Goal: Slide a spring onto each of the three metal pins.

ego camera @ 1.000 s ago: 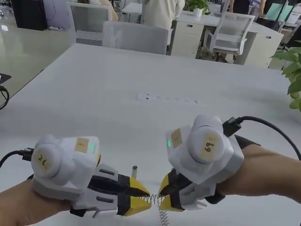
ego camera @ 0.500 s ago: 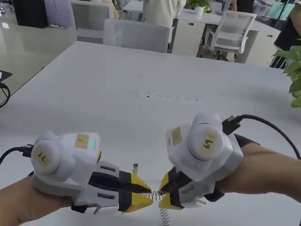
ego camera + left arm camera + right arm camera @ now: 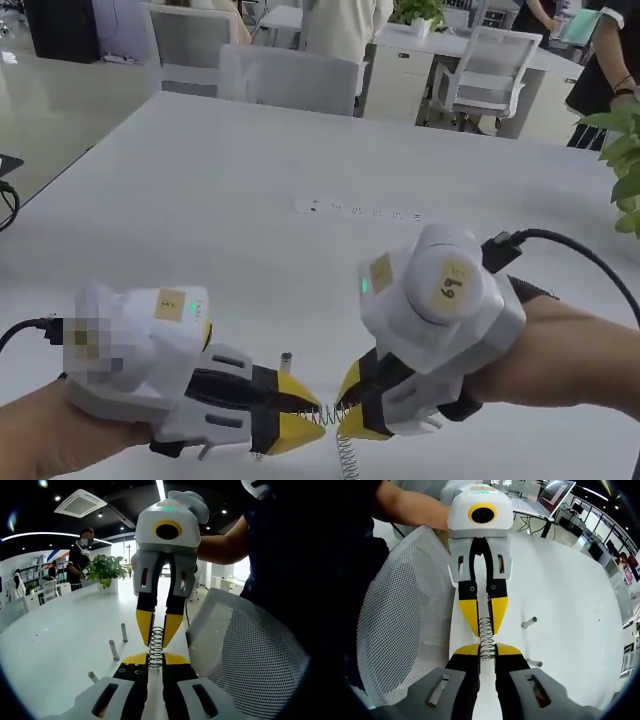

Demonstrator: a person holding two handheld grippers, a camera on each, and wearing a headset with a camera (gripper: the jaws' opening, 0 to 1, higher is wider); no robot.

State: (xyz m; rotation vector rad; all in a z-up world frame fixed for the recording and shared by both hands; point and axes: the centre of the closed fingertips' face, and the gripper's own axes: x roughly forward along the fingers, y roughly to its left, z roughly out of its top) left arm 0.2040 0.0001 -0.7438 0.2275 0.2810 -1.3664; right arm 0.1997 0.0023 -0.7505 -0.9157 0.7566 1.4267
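Both hands sit low and close to me at the near edge of the white table [image 3: 250, 190], forearms coming in from either side and the two tools pointed nose to nose. The left gripper [image 3: 308, 414] lies nearly level, aimed right. The right gripper [image 3: 343, 410] is rolled over and angled down and left, with its black cable [image 3: 580, 262] looping off behind the wrist.

Between the yellow tips a spring [image 3: 327, 413] stretches across the short gap. In the left gripper view my own jaws are drawn in narrow on its near end, and the opposite tool pinches the far end. The right gripper view shows the same from the other side, so each gripper clamps one end and the spring is off the table, held in the air. In the head view a further coil [image 3: 346, 458] runs downward just under the right tips, and I cannot tell whether it belongs to the same spring.

The three metal pins [image 3: 114, 650] stand upright in a row on the table, just beside the grippers, and all three look bare.

The tabletop has a recessed socket strip [image 3: 365, 211] further out. A mesh chair back [image 3: 245, 645] sits close behind my hands. Beyond the table are a grey chair [image 3: 290, 78], a white desk [image 3: 560, 85], a leafy plant [image 3: 625, 150] and people standing [image 3: 345, 25]
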